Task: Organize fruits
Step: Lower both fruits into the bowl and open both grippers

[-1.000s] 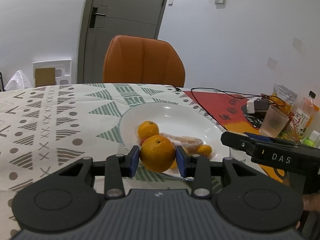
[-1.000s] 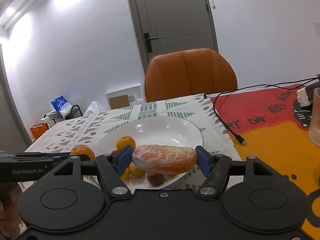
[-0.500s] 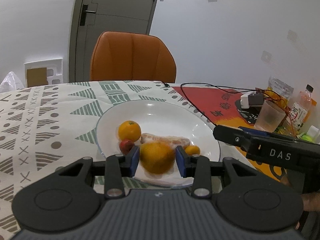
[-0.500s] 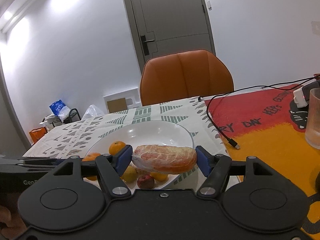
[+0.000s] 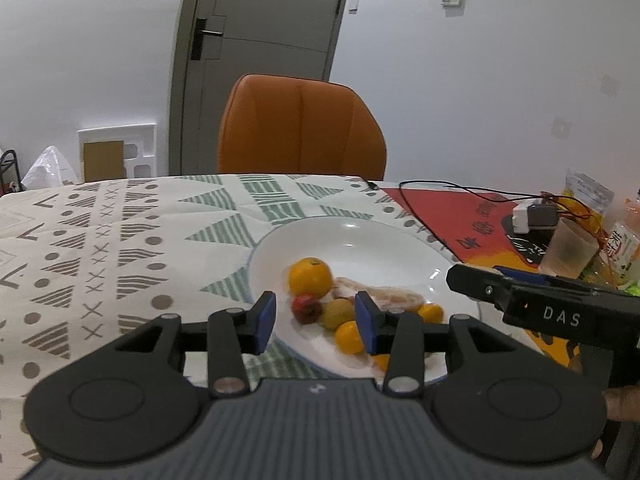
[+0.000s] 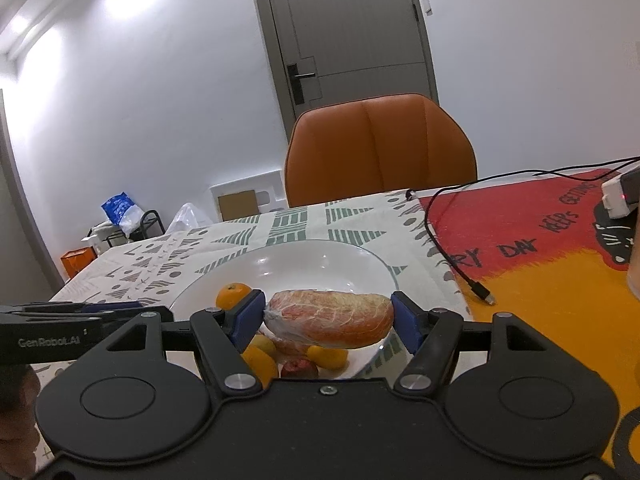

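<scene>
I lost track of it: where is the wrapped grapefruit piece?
In the right wrist view, the wrapped grapefruit piece is clamped in the right gripper, above the white plate.

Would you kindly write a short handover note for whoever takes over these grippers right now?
Left gripper: open, empty, at the near rim of the white plate.
Right gripper: shut on the wrapped fruit piece, over the plate.
Done: an orange, a small red fruit and a few small yellow-orange fruits lie in the plate.
Left: probably lower the wrapped piece into the plate and release.

both wrist views low, close, facing shared plate (image 5: 420,248), chair (image 6: 380,148)
</scene>
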`<state>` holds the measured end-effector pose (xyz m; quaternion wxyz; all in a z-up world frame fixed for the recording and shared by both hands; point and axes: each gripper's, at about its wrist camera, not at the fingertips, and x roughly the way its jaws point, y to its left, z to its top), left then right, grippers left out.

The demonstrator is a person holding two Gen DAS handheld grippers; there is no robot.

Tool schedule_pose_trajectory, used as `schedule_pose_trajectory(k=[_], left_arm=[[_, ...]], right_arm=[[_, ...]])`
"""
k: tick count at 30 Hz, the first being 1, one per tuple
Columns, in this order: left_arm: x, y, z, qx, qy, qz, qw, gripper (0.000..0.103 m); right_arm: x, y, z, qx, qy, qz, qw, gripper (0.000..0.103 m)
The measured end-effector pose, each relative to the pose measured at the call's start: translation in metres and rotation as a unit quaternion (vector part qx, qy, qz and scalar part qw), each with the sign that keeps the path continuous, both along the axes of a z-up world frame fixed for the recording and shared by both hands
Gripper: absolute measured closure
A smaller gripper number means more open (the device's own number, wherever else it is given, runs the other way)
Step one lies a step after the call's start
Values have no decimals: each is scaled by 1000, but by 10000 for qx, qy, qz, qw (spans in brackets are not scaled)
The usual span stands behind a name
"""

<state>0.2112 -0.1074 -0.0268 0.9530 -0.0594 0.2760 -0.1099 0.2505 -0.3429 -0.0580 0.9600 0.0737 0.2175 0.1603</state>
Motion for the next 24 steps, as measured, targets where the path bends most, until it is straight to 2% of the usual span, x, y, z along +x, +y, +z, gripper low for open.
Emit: schedule_pose_trajectory(k=[17, 20, 24], left_arm=[[-7, 42, 1, 27, 62, 467, 9989, 61], [-7, 46, 2, 6, 55, 491, 9988, 61], [-9, 49, 3, -12, 45, 500, 9987, 61]], right_arm=[[29, 15, 0, -208, -54, -12, 9998, 37], [32, 17, 1, -398, -153, -170, 9989, 33], [29, 13, 2, -317, -128, -216, 9992, 32]])
